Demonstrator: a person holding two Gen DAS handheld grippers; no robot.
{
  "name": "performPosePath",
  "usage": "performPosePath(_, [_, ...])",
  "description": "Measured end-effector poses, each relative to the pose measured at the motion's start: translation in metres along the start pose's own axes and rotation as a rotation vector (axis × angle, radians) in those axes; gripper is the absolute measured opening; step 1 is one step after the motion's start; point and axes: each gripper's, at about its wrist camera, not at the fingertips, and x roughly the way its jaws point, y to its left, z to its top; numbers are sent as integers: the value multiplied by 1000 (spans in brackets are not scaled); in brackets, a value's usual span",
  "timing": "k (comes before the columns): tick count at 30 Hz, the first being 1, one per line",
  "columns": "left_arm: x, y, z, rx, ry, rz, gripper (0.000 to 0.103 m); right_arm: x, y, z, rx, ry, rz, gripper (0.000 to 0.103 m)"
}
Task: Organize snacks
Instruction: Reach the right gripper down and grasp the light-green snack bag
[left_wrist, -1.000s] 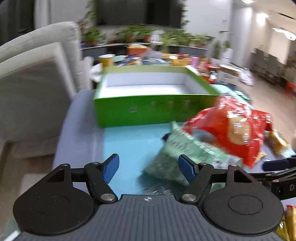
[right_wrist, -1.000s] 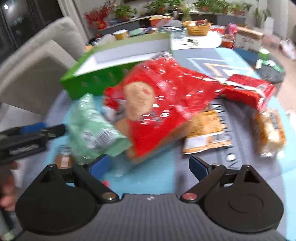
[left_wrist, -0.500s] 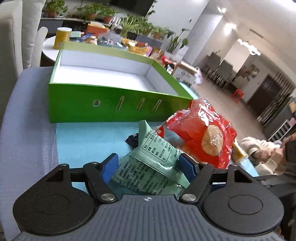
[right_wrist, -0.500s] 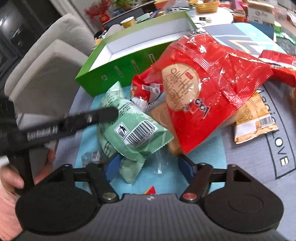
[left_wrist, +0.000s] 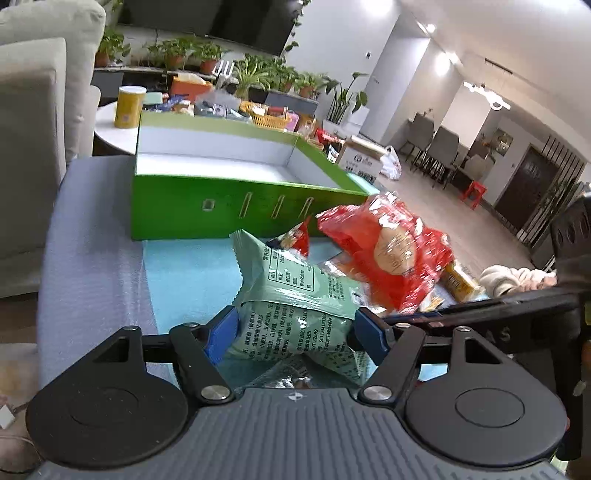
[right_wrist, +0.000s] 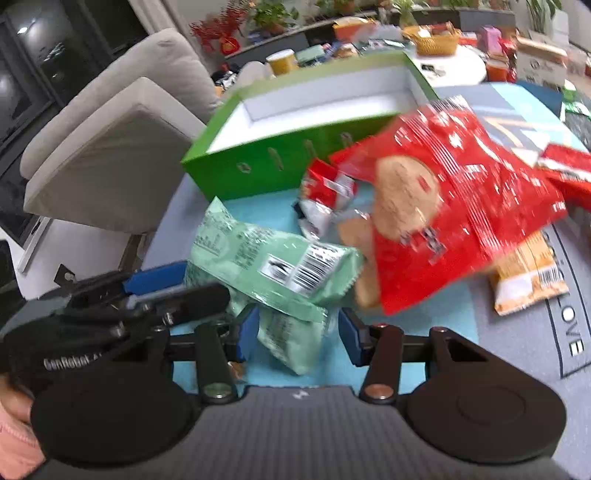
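A pale green snack bag (left_wrist: 299, 299) lies on the blue mat in front of an empty green box (left_wrist: 236, 184). My left gripper (left_wrist: 295, 332) is open with its blue pads on either side of the bag. My right gripper (right_wrist: 299, 332) is open too, its pads around the lower green packet (right_wrist: 291, 332) from the other side. The green bag also shows in the right wrist view (right_wrist: 269, 262), with the left gripper's fingers (right_wrist: 155, 277) against it. A big red snack bag (right_wrist: 450, 206) lies to the right, also in the left wrist view (left_wrist: 391, 251).
Small red packets (right_wrist: 325, 192) and orange snack packs (right_wrist: 524, 273) lie around the red bag. The green box (right_wrist: 295, 147) stands at the mat's far side. A grey sofa (right_wrist: 110, 147) is to the left, a cluttered white table (left_wrist: 122, 133) behind.
Both grippers have closed in on the green bag from opposite sides. The left gripper's pads now straddle it; the right gripper moved forward to the lower green packet.
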Motion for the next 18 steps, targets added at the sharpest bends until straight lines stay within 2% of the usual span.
performPosePath(2, [-8, -1, 2, -13, -20, -4, 62, 0, 6, 6, -16, -9, 14, 44])
performPosePath(5, [-10, -3, 1, -14, -1, 72, 62, 2, 1, 7, 19, 32, -1, 44])
performPosePath(6, [-9, -3, -1, -2, 3, 96, 62, 4, -3, 6, 39, 40, -4, 49])
performPosePath(7, [-9, -3, -2, 9, 7, 112, 62, 6, -7, 4, 52, 55, -14, 63])
performPosePath(8, [-8, -1, -3, 14, 12, 126, 63, 10, -11, 3, 73, 71, -32, 67])
performPosePath(11, [-2, 7, -2, 2, 24, 173, 64, 14, -18, -3, 124, 79, -49, 69])
performPosePath(13, [2, 13, 0, -10, 23, 155, 72, 18, -24, -2, 179, 91, -16, 74])
performPosePath(18, [20, 23, 4, 32, 38, 142, 73, 33, -30, 10, 271, 100, 14, 75])
